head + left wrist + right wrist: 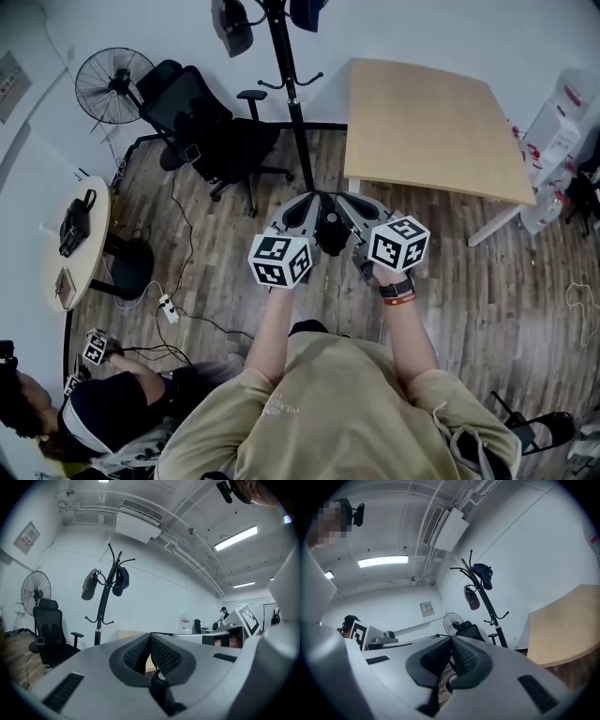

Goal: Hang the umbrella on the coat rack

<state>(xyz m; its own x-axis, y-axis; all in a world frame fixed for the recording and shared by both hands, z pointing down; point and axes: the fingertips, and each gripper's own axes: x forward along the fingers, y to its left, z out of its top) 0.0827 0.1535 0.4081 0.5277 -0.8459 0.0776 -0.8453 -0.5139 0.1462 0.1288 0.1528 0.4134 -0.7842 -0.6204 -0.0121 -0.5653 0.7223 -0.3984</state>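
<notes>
We hold left hand-held gripper (150, 638) and right hand-held gripper (451, 640) closed, empty, rack (292, 94) ahead; likely we must first fetch the unseen umbrella.

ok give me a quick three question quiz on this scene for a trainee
1. True or false: the left gripper and the right gripper both have their jaws shut.
2. In the head view, what stands left of the coat rack? A) black office chair B) sofa C) fridge
3. Fill in: the wooden table is on the person's ___ side.
Key: 1 true; 2 A; 3 right.
</notes>
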